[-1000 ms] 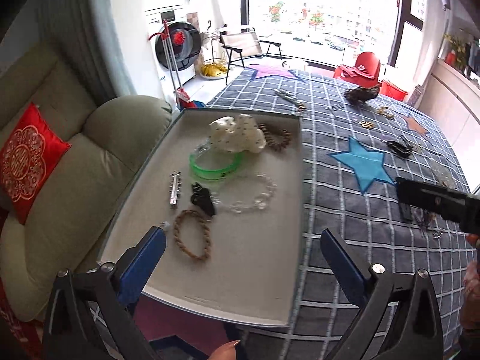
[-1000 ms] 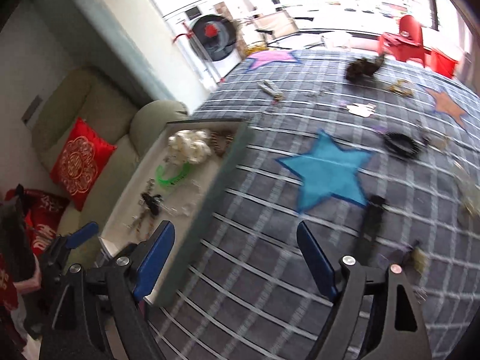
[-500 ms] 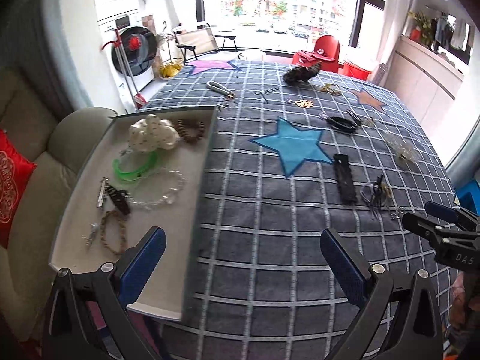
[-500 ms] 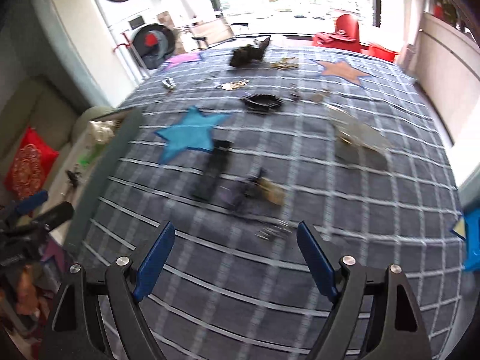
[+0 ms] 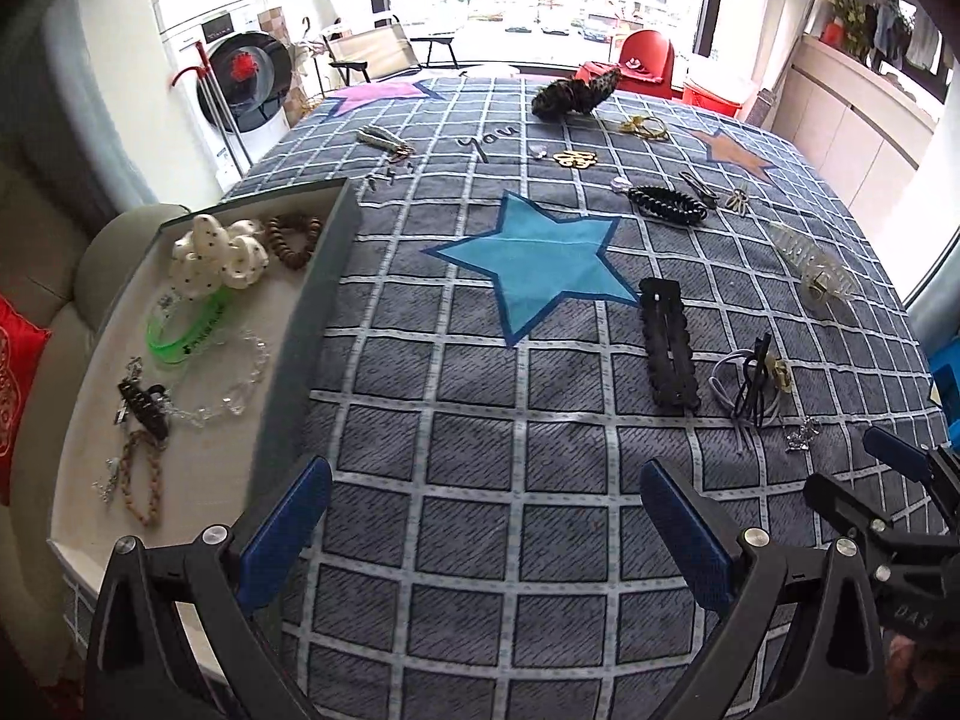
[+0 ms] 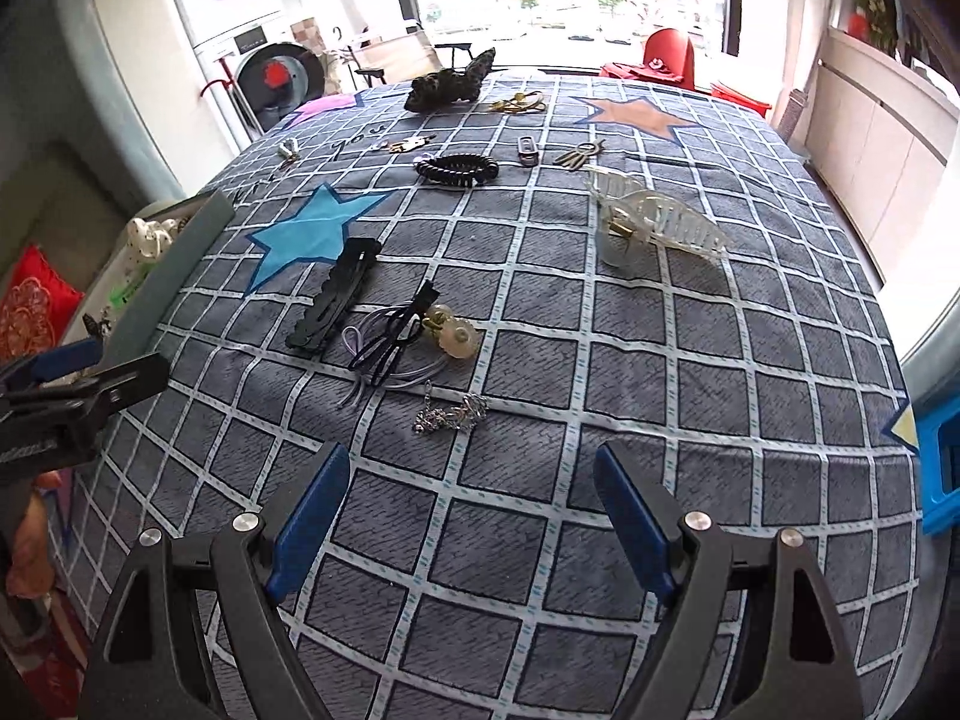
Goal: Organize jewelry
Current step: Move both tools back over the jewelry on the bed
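My left gripper [image 5: 483,525]: spread wide, empty. Ahead-left, tray [image 5: 288,360] with bracelets. My right gripper [image 6: 471,507]: wide, empty; just ahead, crumpled silver chain [image 6: 447,414], beyond it scalloped black hair clip [image 6: 336,294].

A grey checked cloth [image 6: 540,540] covers the table, strewn with a black clip [image 6: 334,294], clear claw [image 6: 654,225], chain [image 6: 450,414] and tray [image 5: 288,330].

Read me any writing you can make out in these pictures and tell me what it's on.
"you": dark cursive on the checked tablecloth.
"DAS": partly cut off, on the right claw.
Green wristband in the tray: dark print, too blurred to read.
Washing machine panel: too small to read.
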Available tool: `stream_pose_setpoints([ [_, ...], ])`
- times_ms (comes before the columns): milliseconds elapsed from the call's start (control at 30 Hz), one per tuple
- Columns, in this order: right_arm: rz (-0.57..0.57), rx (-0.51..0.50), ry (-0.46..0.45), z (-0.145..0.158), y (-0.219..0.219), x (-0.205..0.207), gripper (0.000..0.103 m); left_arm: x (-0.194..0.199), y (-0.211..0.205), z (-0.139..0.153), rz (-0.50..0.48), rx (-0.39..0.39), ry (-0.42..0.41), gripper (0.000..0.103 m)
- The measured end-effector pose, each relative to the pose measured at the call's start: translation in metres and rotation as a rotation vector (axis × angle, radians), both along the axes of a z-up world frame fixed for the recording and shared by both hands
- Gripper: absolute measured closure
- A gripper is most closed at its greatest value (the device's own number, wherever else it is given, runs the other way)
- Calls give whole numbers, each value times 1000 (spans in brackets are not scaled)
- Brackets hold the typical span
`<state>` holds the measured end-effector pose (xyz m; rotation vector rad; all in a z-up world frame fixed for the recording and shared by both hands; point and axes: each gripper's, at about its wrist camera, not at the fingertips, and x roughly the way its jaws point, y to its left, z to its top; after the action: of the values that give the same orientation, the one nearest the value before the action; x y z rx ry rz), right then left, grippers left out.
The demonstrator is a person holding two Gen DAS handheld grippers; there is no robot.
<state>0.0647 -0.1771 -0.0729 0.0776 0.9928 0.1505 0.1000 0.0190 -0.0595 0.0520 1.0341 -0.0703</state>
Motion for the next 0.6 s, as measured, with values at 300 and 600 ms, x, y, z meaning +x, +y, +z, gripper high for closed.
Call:
stream_pose_setpoints([
  [300,21,-53,-36,-12,13,10,28,27,-25,-14,-50,-50,33,8],
  [600,8,-112,-86,-13,15,10,50,55,-51,-22,-92,-52,52,8],
])
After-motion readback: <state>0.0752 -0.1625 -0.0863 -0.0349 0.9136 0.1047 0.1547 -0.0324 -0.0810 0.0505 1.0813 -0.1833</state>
